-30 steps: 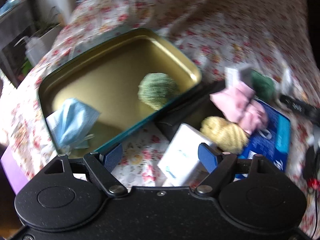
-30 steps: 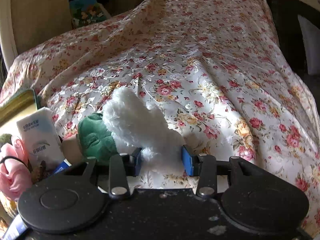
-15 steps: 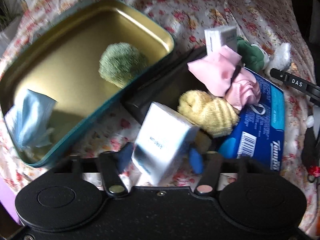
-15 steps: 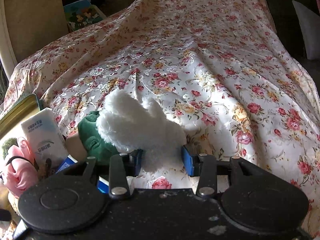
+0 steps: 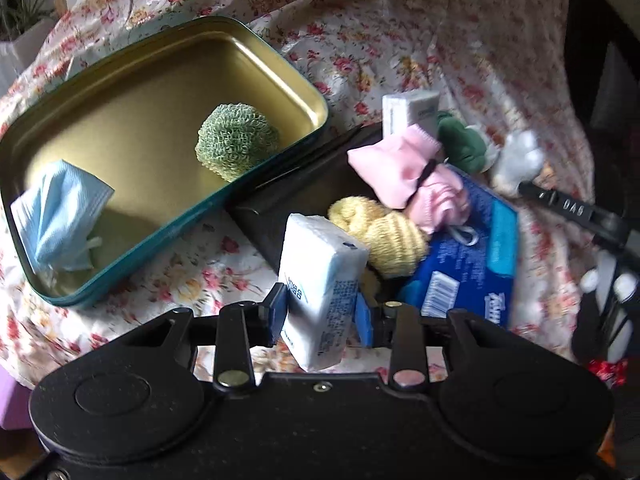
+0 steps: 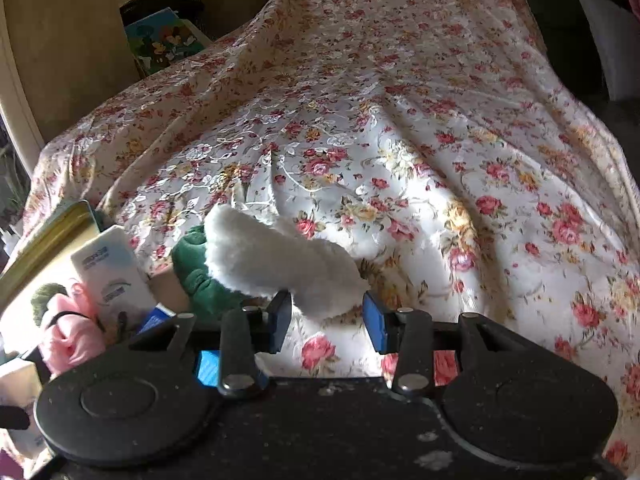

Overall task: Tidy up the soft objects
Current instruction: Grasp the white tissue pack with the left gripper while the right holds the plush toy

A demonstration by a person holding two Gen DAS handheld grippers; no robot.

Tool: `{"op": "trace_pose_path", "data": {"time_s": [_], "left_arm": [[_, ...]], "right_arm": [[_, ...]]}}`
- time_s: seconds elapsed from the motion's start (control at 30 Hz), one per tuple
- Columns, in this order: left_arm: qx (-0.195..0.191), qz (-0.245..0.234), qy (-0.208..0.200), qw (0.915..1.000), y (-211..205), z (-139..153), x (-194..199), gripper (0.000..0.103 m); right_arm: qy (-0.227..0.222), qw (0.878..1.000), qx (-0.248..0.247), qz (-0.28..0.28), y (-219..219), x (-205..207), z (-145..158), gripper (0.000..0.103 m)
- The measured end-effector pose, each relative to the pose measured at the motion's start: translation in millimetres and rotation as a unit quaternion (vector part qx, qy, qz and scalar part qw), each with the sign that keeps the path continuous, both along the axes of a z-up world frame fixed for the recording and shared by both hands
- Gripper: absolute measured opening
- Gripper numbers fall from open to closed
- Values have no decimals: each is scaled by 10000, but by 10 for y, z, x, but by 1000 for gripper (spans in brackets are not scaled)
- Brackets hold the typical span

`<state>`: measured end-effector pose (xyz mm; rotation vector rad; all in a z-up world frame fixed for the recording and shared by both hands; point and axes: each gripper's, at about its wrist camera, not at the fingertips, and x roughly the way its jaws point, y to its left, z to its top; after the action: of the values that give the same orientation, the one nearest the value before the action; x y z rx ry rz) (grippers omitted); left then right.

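My left gripper (image 5: 320,314) is closing its jaws on a white tissue pack (image 5: 320,276), with both blue pads pressed on its sides. Behind it lie a yellow knitted piece (image 5: 384,236), a pink cloth (image 5: 404,172), a blue tissue packet (image 5: 468,264), a second white pack (image 5: 410,114) and a green plush (image 5: 460,144). The gold tin (image 5: 160,92) at left holds a green knitted ball (image 5: 236,142) and a blue face mask (image 5: 60,216). My right gripper (image 6: 326,320) is shut on the end of a white fluffy toy (image 6: 272,256), beside the green plush (image 6: 196,272).
A floral cloth (image 6: 400,140) covers the whole surface and falls away at the far and right sides. A dark tray (image 5: 304,196) lies under the pile beside the tin. A potted plant (image 5: 24,12) stands off the far left, and a picture book (image 6: 164,40) sits beyond the cloth.
My left jaws went from wide open to closed on the white tissue pack, which now stands tilted between the pads. The right gripper shifted slightly with the white fluffy toy leaning further left.
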<state>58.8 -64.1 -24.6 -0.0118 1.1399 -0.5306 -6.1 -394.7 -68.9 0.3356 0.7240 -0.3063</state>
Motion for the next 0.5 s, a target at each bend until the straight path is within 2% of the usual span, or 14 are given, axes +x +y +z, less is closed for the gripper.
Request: {"op": "trace_pose_path", "data": {"time_s": [0.2,0.37,0.5], "left_arm": [[-498,122,372,9980,100,-26,47,36],[-221,767,658,9946,278,-156,151,39],[37,1119,630,9917,349,-184,163,43]], "right_arm": [[63,9999,100,-56,-14,-54,3,40],[126,9998,131,-18,41,-50,-32,40],[118,9999,47,46,100,-51,-23,40]]}}
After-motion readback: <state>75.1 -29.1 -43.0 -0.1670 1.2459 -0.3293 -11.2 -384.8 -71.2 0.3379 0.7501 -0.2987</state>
